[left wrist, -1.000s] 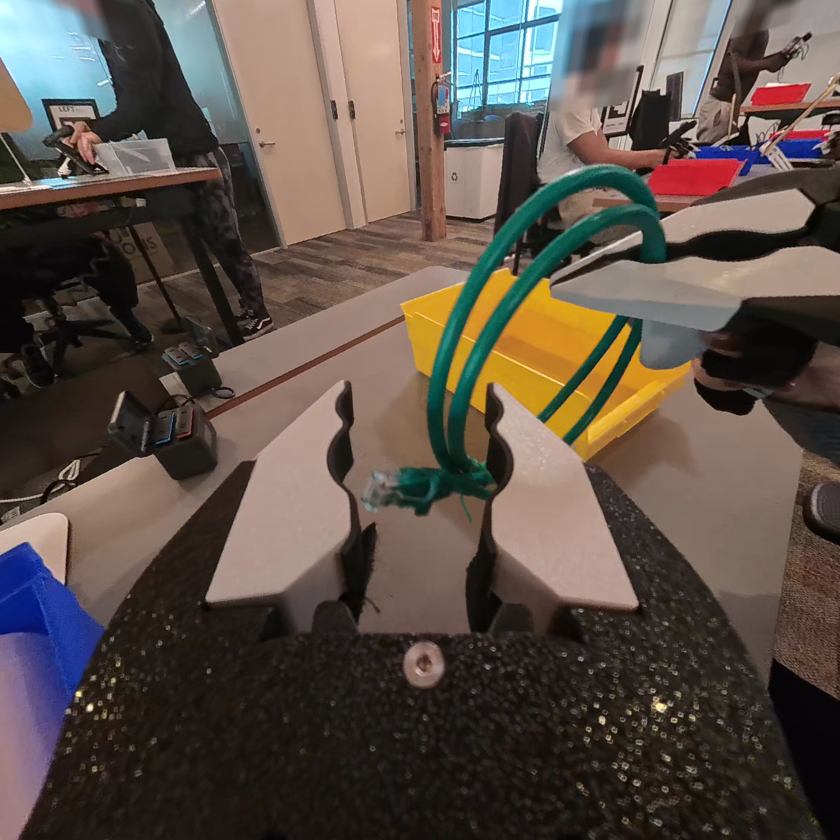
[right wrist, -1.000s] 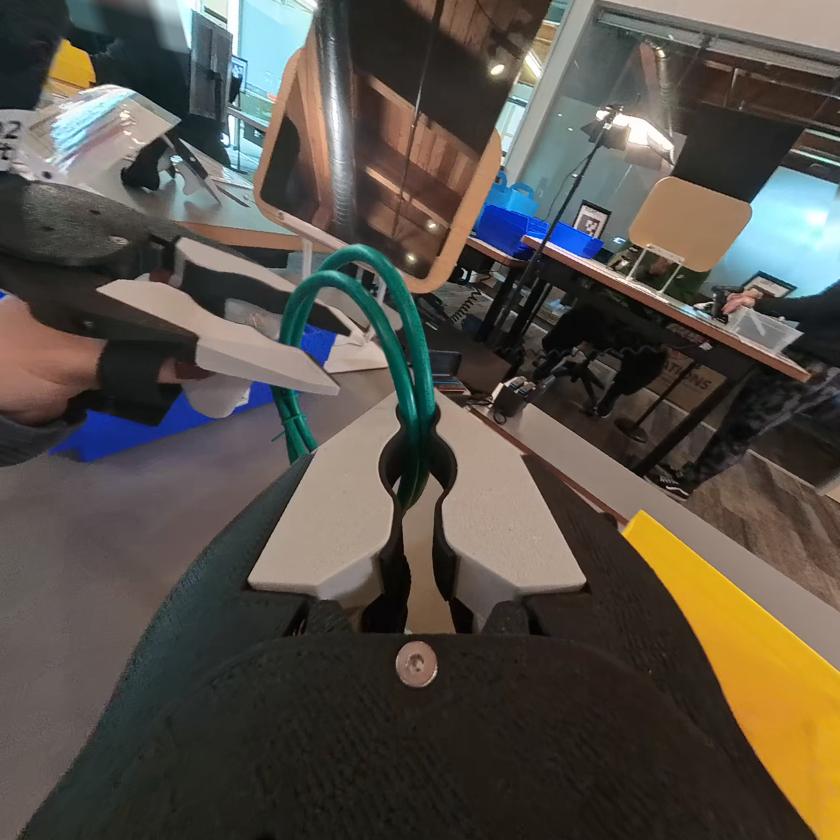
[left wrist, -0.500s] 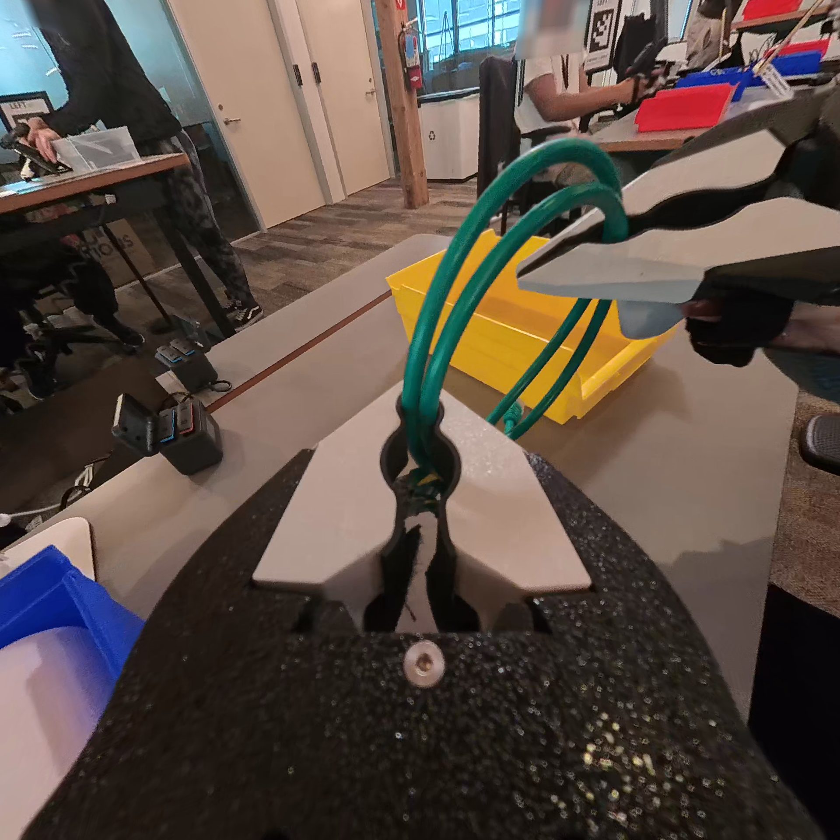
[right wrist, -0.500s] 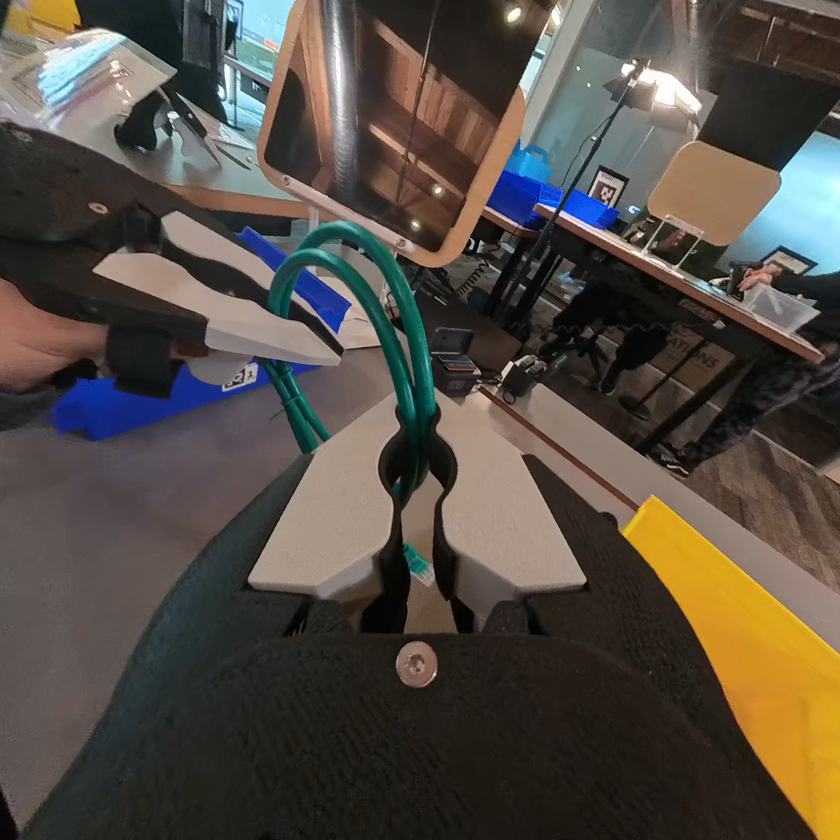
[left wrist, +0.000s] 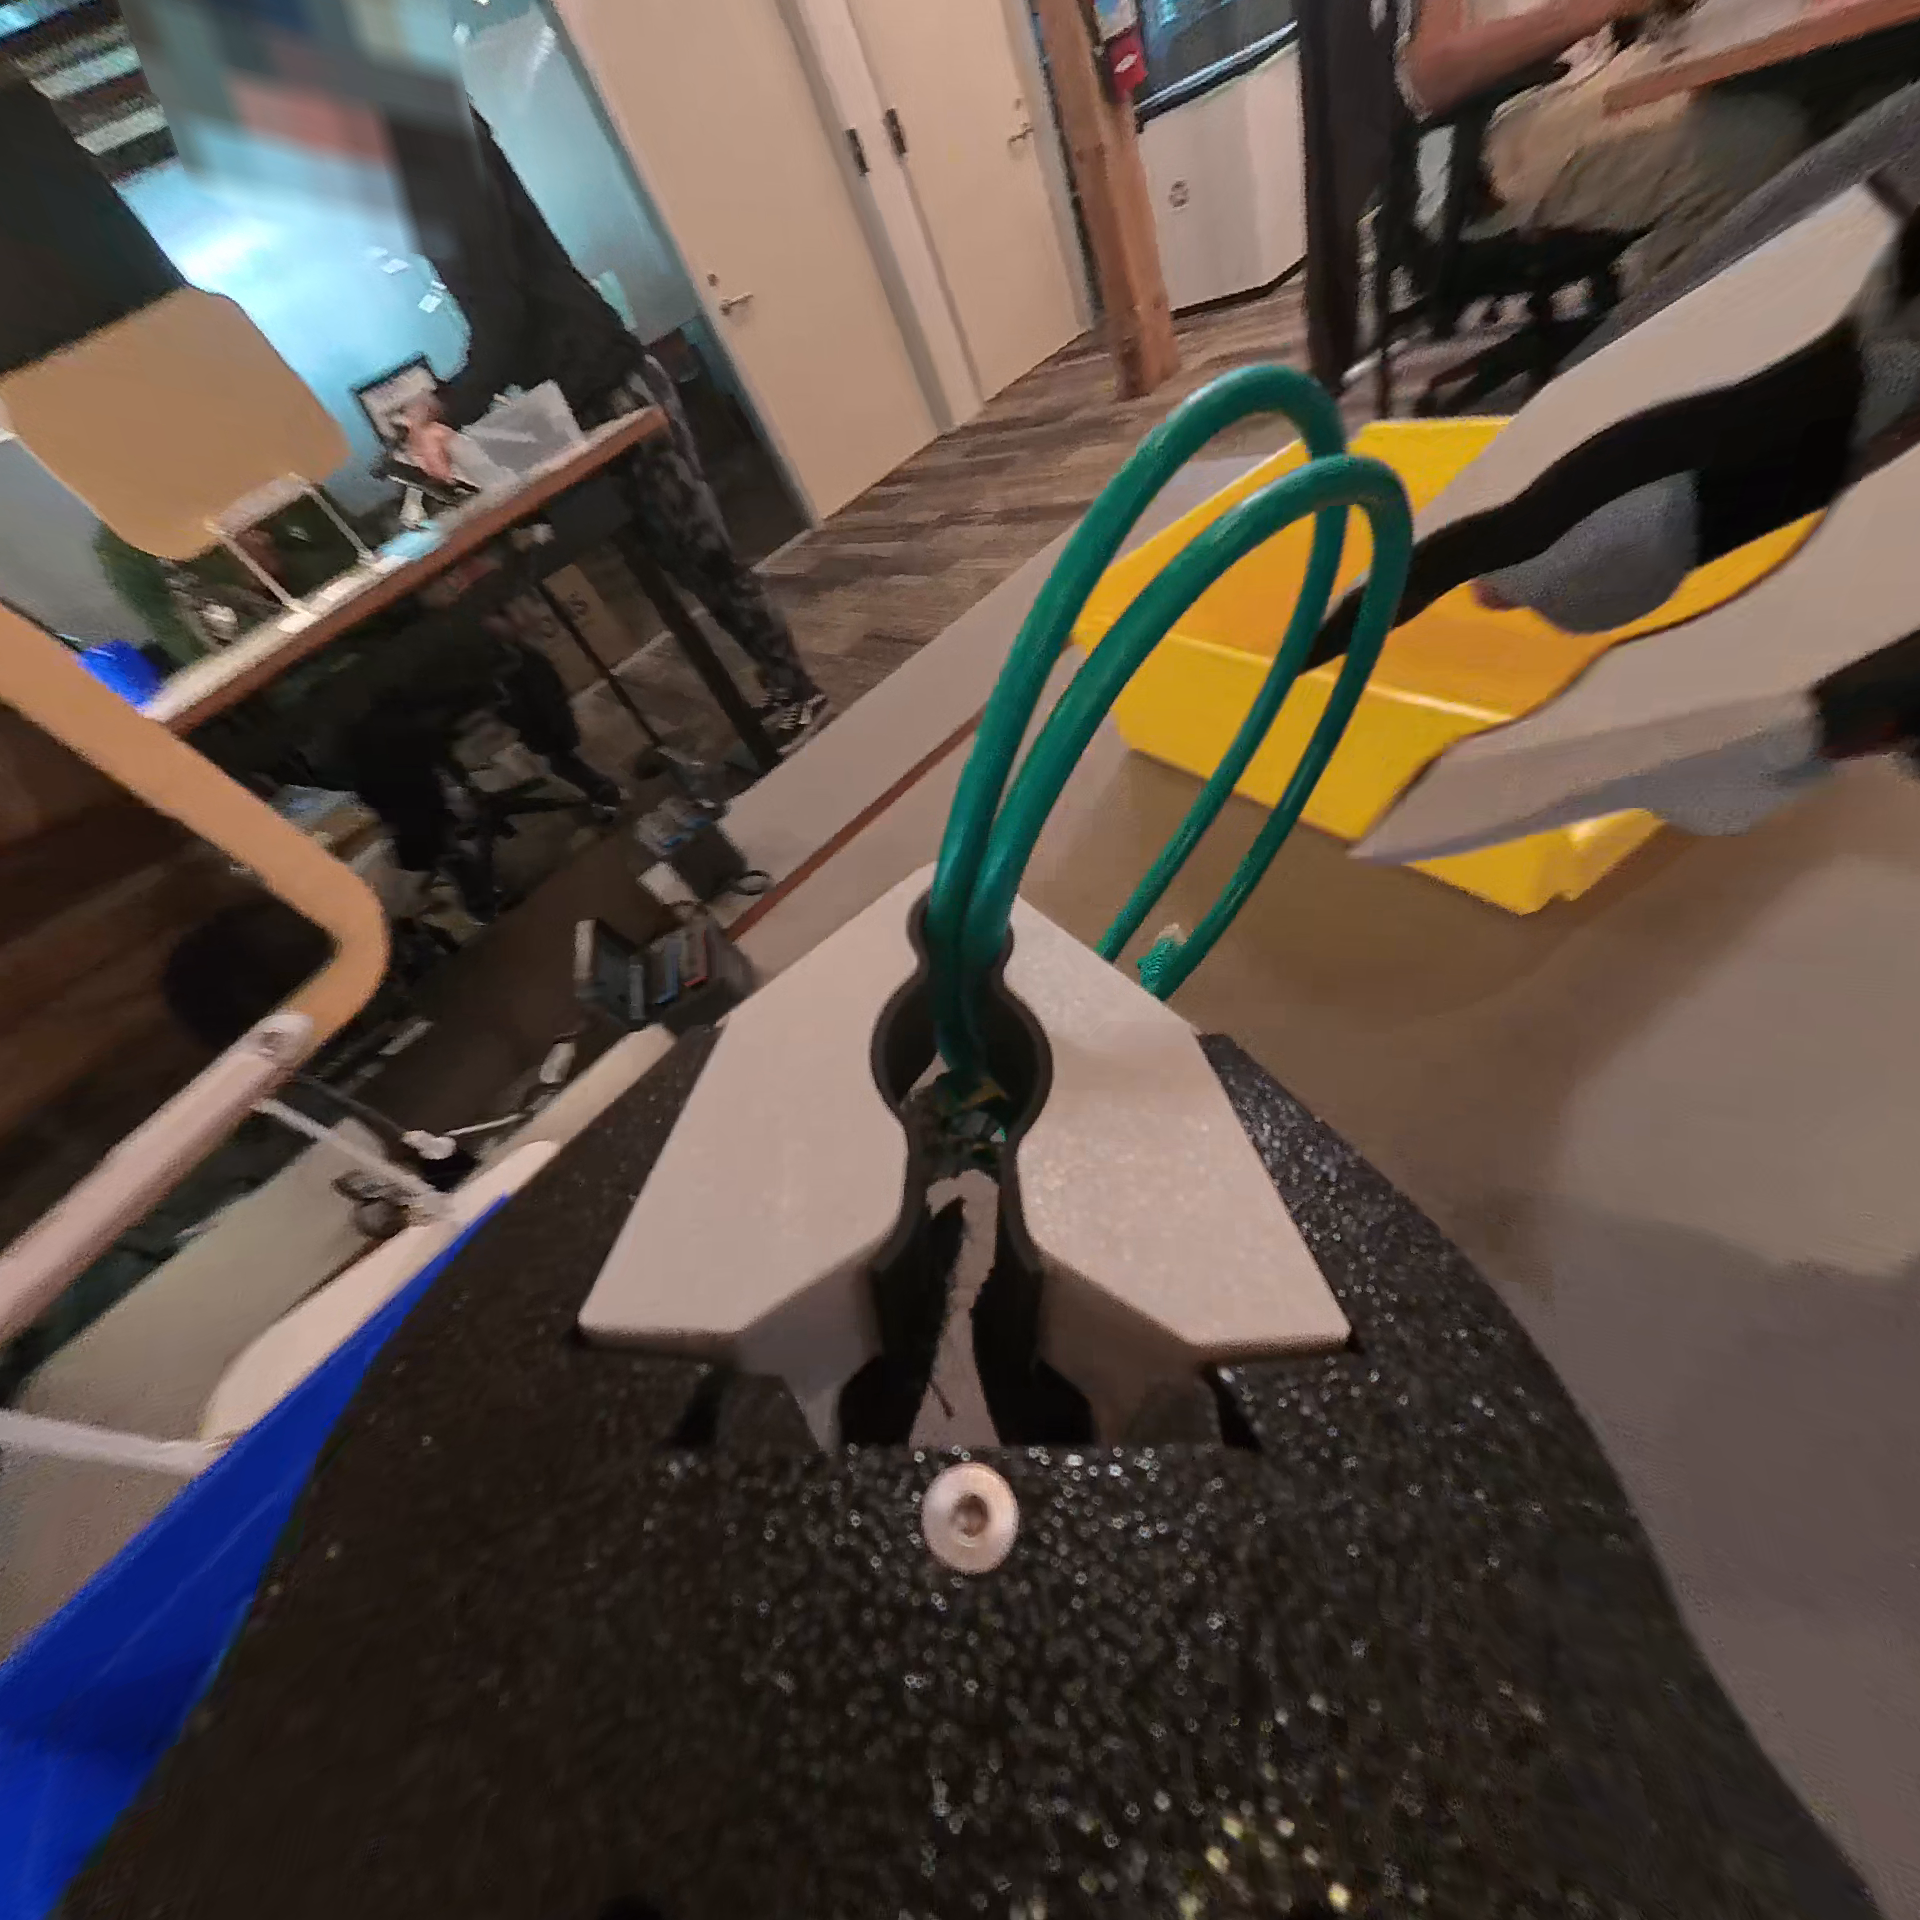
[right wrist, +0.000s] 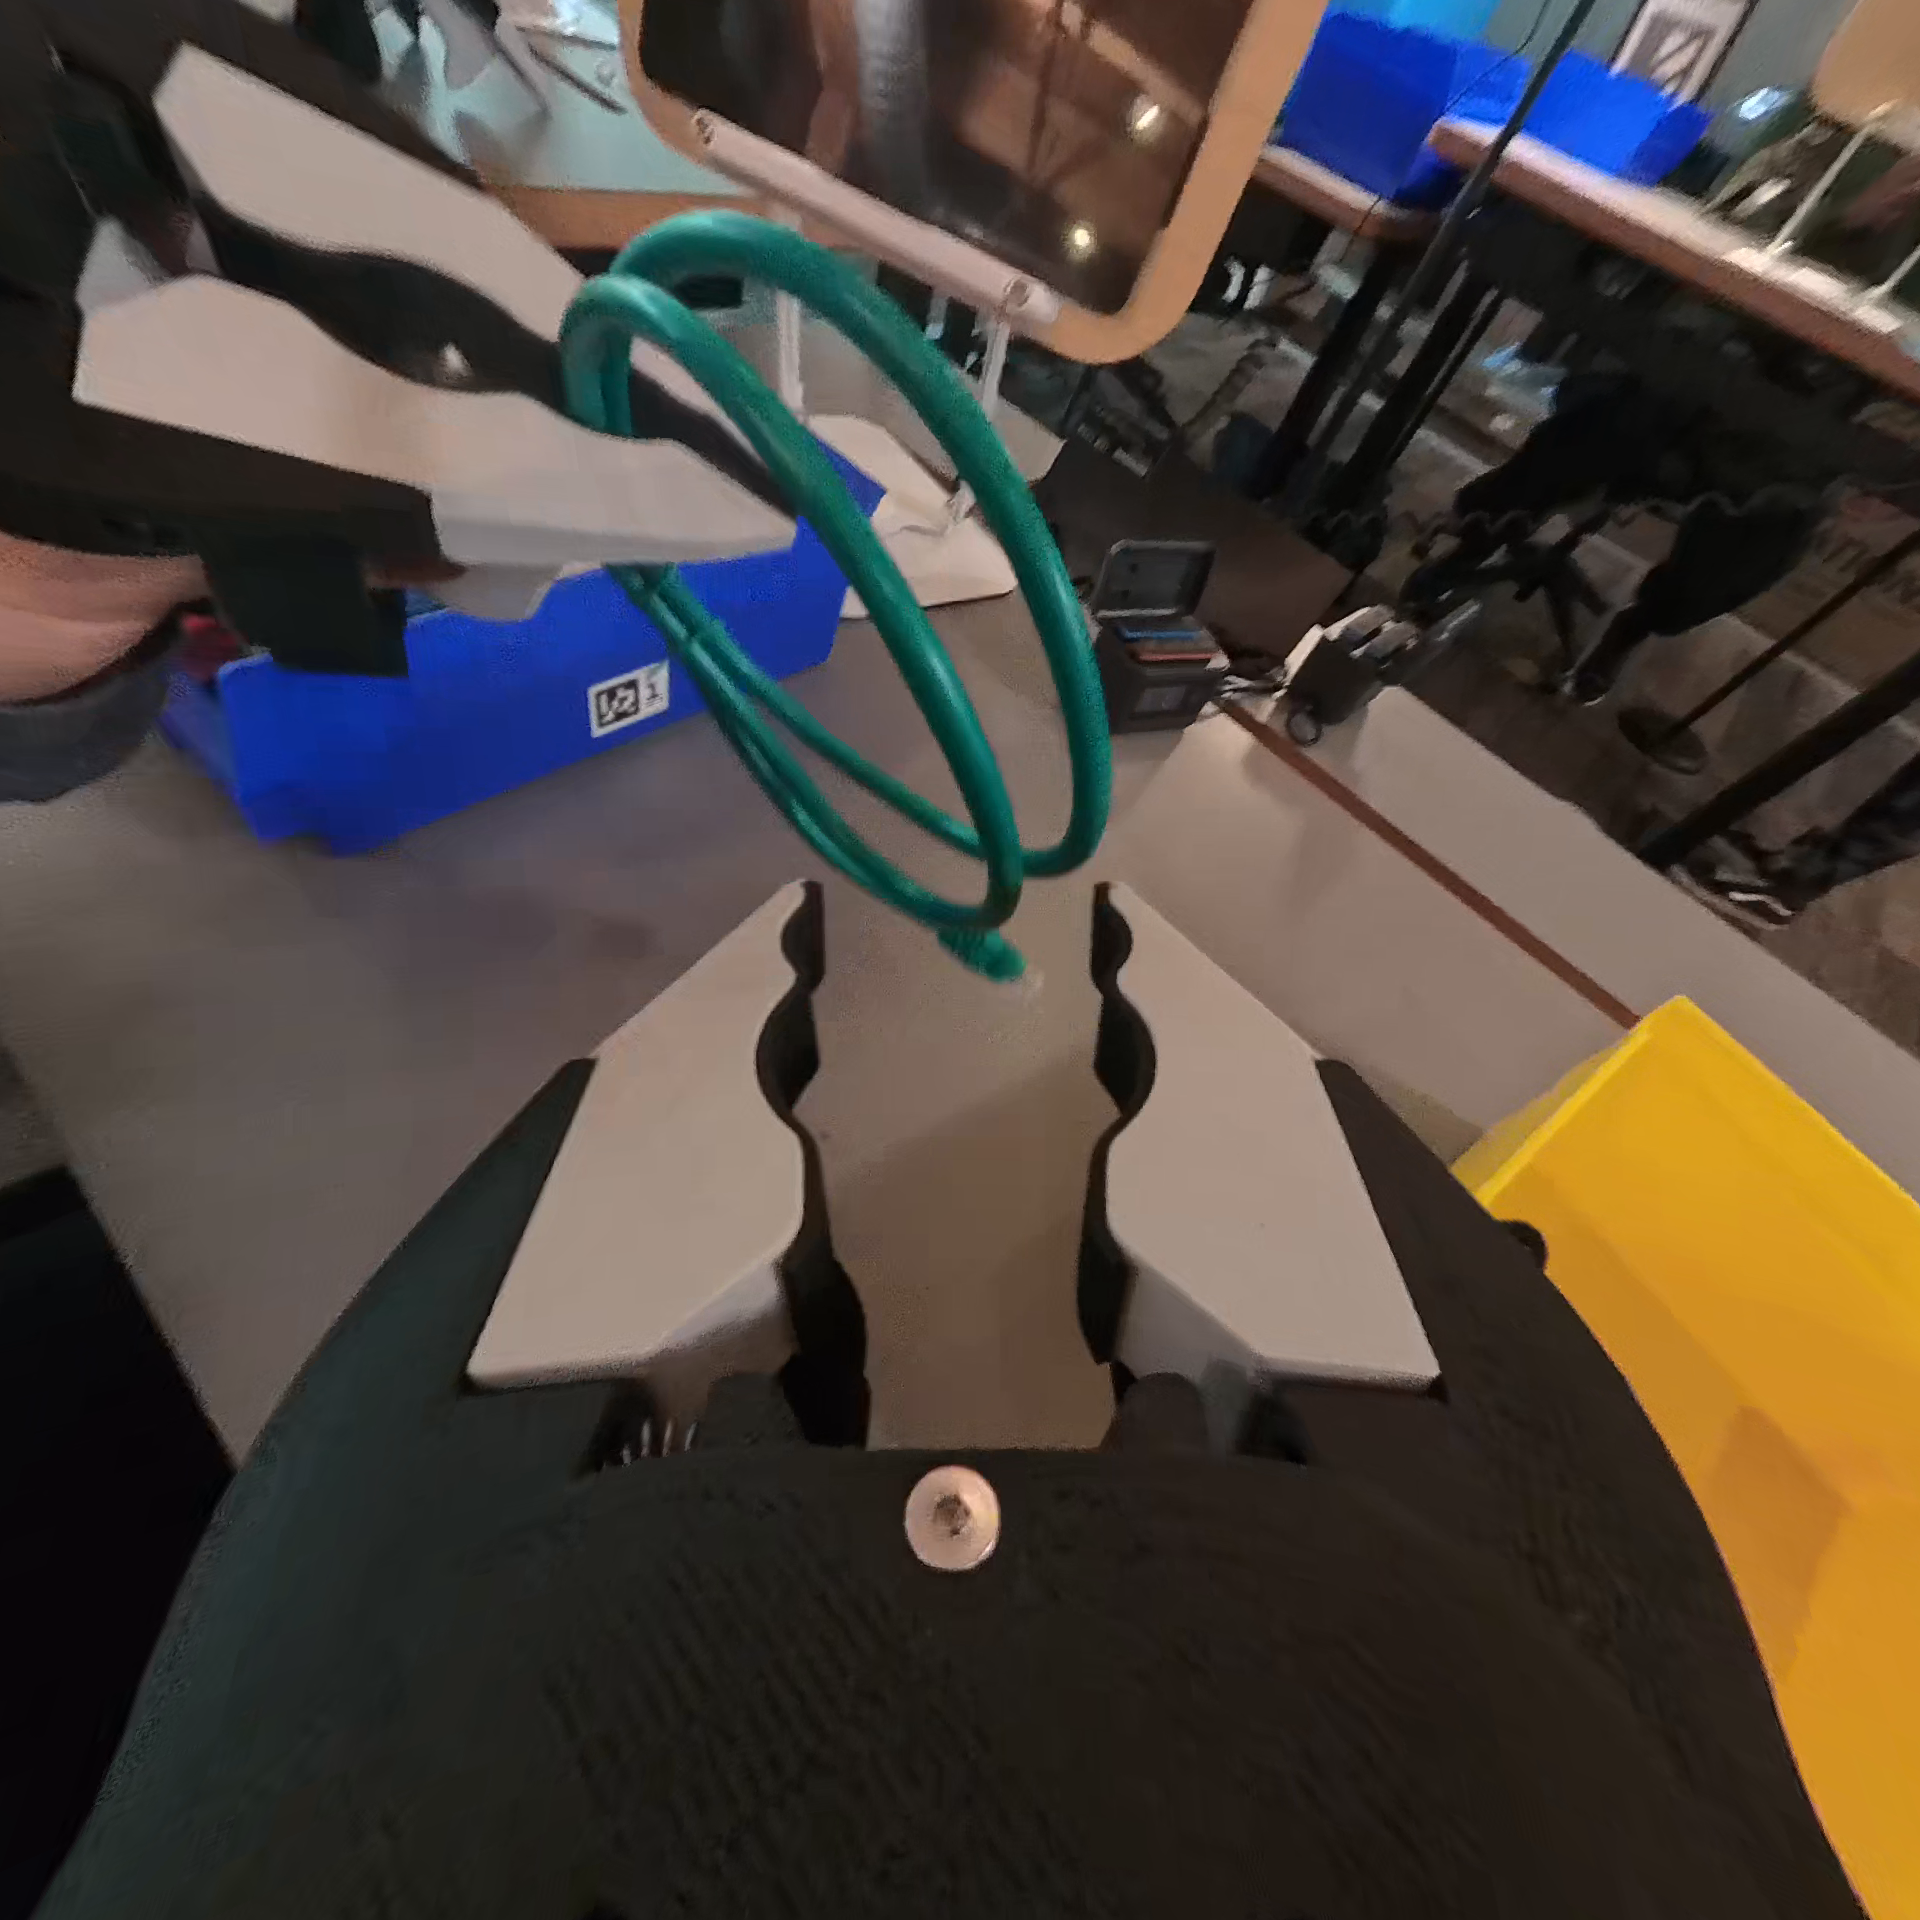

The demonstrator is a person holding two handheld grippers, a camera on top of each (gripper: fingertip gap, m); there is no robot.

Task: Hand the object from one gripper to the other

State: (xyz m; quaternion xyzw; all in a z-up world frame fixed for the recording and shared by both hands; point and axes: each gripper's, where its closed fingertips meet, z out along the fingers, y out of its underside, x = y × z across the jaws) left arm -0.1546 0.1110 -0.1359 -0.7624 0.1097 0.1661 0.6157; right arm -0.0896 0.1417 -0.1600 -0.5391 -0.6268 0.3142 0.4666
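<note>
A coiled green network cable (left wrist: 1049, 665) stands up from my left gripper (left wrist: 961, 925), which is shut on its bundled end above the grey table. My right gripper (right wrist: 956, 904) is open and empty; the cable's loops (right wrist: 914, 582) hang just beyond its fingertips, with a plug end dangling between them. In the left wrist view the right gripper's fingers (left wrist: 1621, 727) show at the right, spread apart around the far side of the loop. In the right wrist view the left gripper's fingers (right wrist: 436, 447) show at the upper left, holding the cable.
A yellow bin (left wrist: 1382, 675) sits on the table at the right, its corner also in the right wrist view (right wrist: 1714, 1247). A blue bin (right wrist: 499, 707) stands at the left. A framed mirror (right wrist: 987, 135), small black cases (right wrist: 1158, 634) and people at desks lie beyond the table edge. Left tips to right tips: about 8 cm.
My left gripper closed on the cable's bundled end a second ago. My right gripper, shut on the loop until half a second ago, has now opened and let it go.
</note>
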